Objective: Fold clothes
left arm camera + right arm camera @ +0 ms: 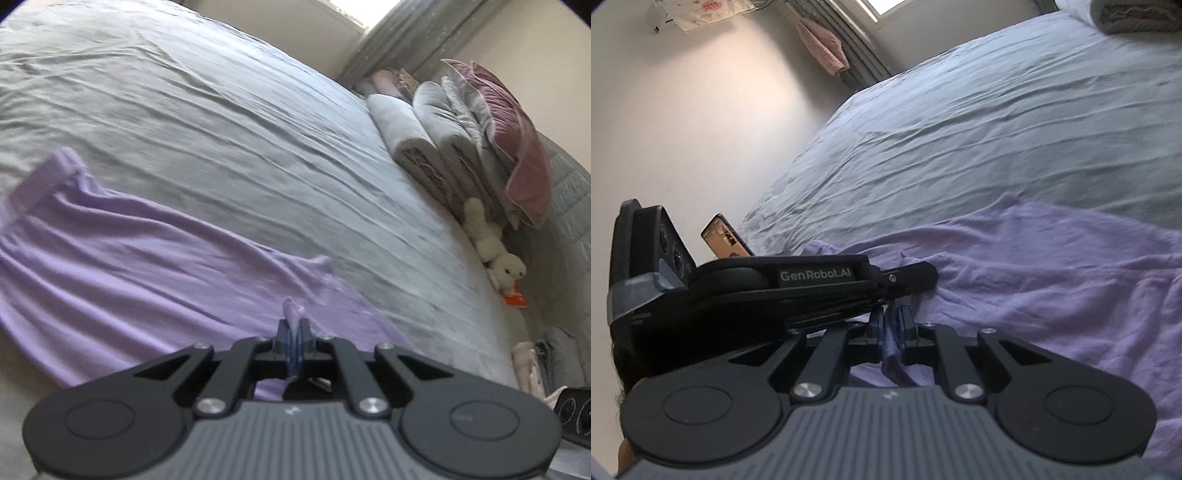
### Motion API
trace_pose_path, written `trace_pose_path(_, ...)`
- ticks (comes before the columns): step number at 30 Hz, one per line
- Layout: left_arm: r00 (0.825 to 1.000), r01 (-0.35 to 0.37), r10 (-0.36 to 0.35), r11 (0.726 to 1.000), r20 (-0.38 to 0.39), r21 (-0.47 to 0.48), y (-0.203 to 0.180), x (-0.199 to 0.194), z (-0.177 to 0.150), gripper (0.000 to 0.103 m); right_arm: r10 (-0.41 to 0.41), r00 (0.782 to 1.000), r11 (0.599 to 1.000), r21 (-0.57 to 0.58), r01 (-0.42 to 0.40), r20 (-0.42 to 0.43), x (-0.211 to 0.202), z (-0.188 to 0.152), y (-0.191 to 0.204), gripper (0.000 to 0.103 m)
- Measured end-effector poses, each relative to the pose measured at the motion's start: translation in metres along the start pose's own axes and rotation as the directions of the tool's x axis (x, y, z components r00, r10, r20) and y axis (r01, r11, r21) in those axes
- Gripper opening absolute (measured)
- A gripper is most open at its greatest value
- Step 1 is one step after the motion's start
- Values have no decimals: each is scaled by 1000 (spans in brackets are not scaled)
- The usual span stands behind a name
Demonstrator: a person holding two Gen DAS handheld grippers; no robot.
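A lilac garment point(122, 266) lies spread over the grey bed sheet point(207, 122), stretching to the left in the left wrist view. My left gripper point(294, 325) is shut on a pinched fold of its edge. In the right wrist view the same lilac garment point(1052, 280) covers the lower right. My right gripper point(892, 321) is shut on another pinch of the cloth. The left gripper's black body point(798, 284) lies across just in front of the right one, very close to it, so both grips sit side by side.
Folded grey bedding point(436, 144) and a pink pillow point(517, 147) are stacked at the headboard, with a cream soft toy point(495, 251) below them. The pale wall point(683, 122) and a curtain point(849, 48) stand beyond the bed's far edge. The wrinkled sheet point(997, 122) stretches ahead.
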State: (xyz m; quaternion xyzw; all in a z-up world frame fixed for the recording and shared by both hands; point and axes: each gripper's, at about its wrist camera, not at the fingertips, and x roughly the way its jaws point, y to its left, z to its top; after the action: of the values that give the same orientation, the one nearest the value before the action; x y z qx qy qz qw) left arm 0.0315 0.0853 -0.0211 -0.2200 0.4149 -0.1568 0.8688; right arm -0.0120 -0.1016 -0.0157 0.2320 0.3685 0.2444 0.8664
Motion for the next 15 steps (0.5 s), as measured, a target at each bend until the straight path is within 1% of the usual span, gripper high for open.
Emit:
trace_pose_path(4, 1000, -16, 17, 1000, 21, -18, 19, -9, 7, 3, 19, 1000, 1000, 15, -19, -4, 19, -3, 12, 11)
trace_pose_path(9, 998, -33, 33, 999, 54, -10, 32, -15, 15, 3, 40, 999, 998, 41, -40, 5, 37, -3, 21, 11)
trace_pose_path(15, 992, -61, 56, 997, 110, 39, 45, -20, 25, 3, 50, 999, 998, 47, -50, 16, 61, -1, 35, 11)
